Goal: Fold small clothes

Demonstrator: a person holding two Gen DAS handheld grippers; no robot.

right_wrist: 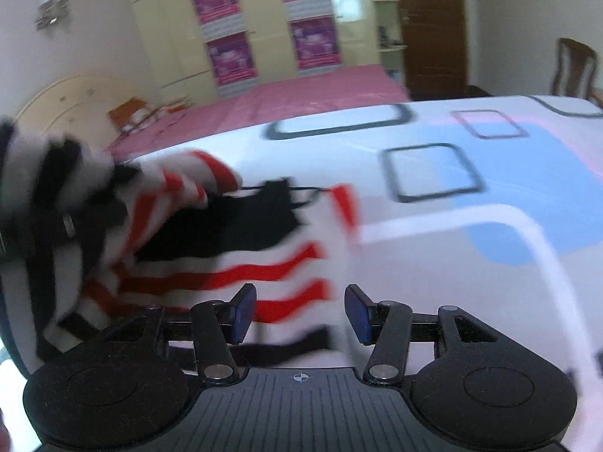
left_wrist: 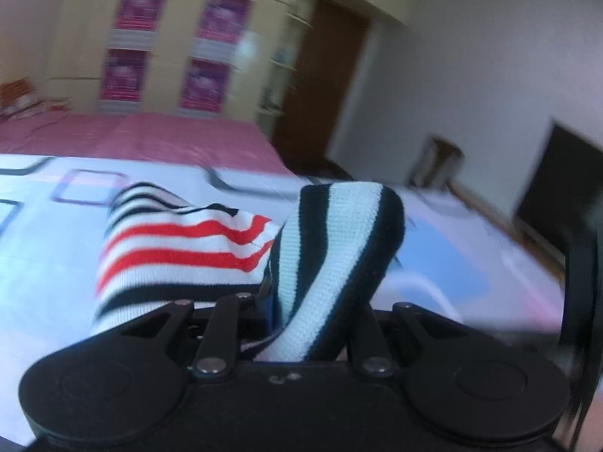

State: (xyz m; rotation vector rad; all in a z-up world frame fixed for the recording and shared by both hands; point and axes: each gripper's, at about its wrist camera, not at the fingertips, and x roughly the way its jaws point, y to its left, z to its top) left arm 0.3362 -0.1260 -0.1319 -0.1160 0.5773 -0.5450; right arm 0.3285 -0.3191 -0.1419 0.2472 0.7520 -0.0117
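- The bed (right_wrist: 471,263), spread with a white sheet printed in blue and pink blocks, fills the lower half of both views.
- The striped garment (right_wrist: 233,263), a small knit in red, black and white, lies bunched toward nine o'clock in the right wrist view, partly lifted off the sheet.
- It looks soft, light and limp; it will sag and drape wherever unsupported, so hems or corners make the best holds.
- The left gripper (left_wrist: 301,301) is clamped on a black-and-white fold rising at twelve o'clock.
- The right gripper (right_wrist: 299,312) stands apart, apparently empty, though blur makes this unsure, with cloth just beyond it.
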